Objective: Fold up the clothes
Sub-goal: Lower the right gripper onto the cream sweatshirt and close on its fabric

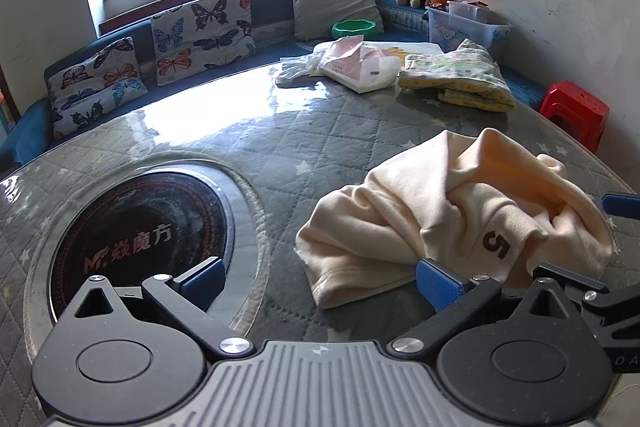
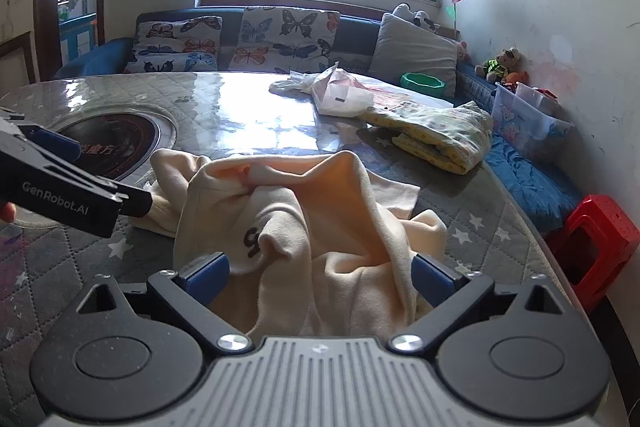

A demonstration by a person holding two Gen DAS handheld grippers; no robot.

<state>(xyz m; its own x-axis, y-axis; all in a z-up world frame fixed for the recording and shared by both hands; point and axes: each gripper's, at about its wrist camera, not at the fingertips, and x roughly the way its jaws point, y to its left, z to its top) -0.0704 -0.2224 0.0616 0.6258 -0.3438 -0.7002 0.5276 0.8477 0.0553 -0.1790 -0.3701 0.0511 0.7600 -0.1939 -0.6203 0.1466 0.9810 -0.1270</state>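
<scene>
Looking down, I had the crumpled cream garment [image 2: 304,219] bunched between my spread right tongs [image 2: 320,277], left tongs [image 1: 318,283] also released, just beside it.

The tabletop [image 1: 248,131] lies bare across its glossy middle, an open lane between the burner [image 1: 136,227] at left and the cream garment [image 1: 452,211] at right. Far side, a bag [image 1: 360,67] and folded yellow cloth [image 1: 460,79] block the edge. The left tongs [image 2: 60,163] crowd the garment's left side; a red stool [image 2: 600,239] stands off the right rim.
</scene>
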